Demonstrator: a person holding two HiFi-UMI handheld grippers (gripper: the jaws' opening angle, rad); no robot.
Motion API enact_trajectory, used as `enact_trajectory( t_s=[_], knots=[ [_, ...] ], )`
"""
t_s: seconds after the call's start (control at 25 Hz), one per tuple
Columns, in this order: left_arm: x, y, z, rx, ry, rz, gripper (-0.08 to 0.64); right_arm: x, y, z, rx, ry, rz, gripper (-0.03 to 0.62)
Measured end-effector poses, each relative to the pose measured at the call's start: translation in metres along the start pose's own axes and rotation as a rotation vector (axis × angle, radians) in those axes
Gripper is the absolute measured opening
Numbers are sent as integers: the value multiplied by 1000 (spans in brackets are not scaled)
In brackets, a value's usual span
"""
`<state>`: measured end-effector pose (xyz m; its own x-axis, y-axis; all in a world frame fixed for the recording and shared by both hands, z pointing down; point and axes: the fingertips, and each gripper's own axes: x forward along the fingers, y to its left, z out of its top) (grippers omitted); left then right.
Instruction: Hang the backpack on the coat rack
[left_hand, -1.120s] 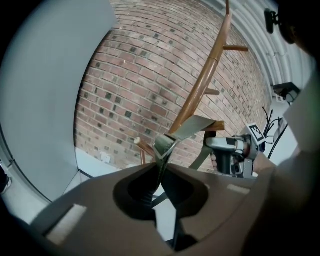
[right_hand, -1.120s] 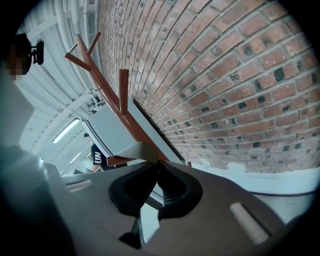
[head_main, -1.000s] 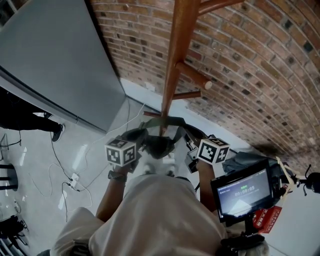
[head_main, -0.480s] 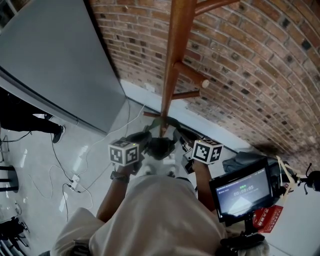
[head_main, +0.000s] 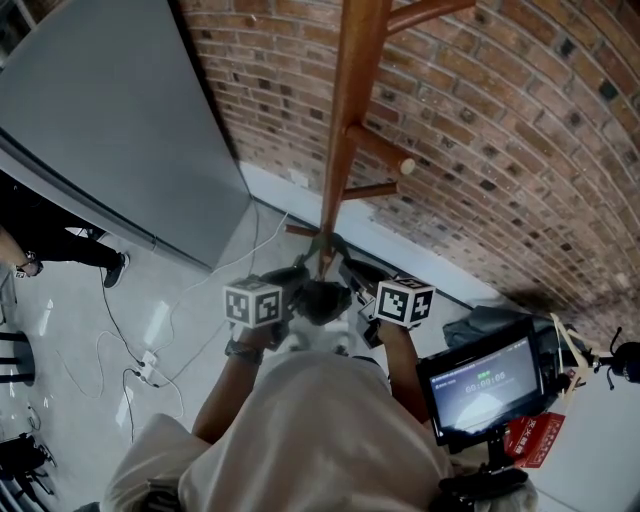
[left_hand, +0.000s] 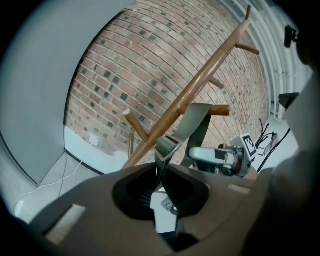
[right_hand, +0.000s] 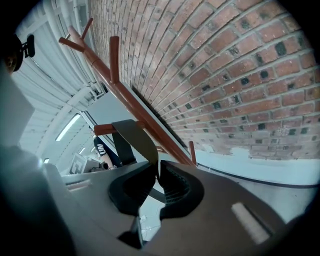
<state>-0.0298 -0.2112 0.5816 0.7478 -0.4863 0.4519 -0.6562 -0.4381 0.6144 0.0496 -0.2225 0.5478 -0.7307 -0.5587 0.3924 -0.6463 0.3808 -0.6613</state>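
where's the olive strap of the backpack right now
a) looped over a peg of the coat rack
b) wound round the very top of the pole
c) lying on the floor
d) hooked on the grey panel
a: in the left gripper view the strap runs up and folds over a peg sticking out of the coat rack, in front of the brick wall.

Head view steeply downward from above; both gripper views close, from opposite sides, all sharing the coat rack (head_main: 345, 130).
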Motion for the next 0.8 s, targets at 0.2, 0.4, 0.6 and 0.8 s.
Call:
enact_trajectory(
  t_s=[0.2, 0.4, 0.6, 0.8],
  knots=[
    [8, 0, -5, -9, 20, -16, 35, 6, -1, -1, -7, 12, 2, 31],
    [16, 1, -8, -16, 30, -22, 37, 11, -2, -4, -6, 23, 7, 34],
    [24, 4, -9, -17, 39, -23, 40, 16, -4, -3, -36, 40, -8, 40],
    [31, 6, -12, -5, 54, -14, 44, 21, -4, -3, -51, 57, -3, 43]
  ],
)
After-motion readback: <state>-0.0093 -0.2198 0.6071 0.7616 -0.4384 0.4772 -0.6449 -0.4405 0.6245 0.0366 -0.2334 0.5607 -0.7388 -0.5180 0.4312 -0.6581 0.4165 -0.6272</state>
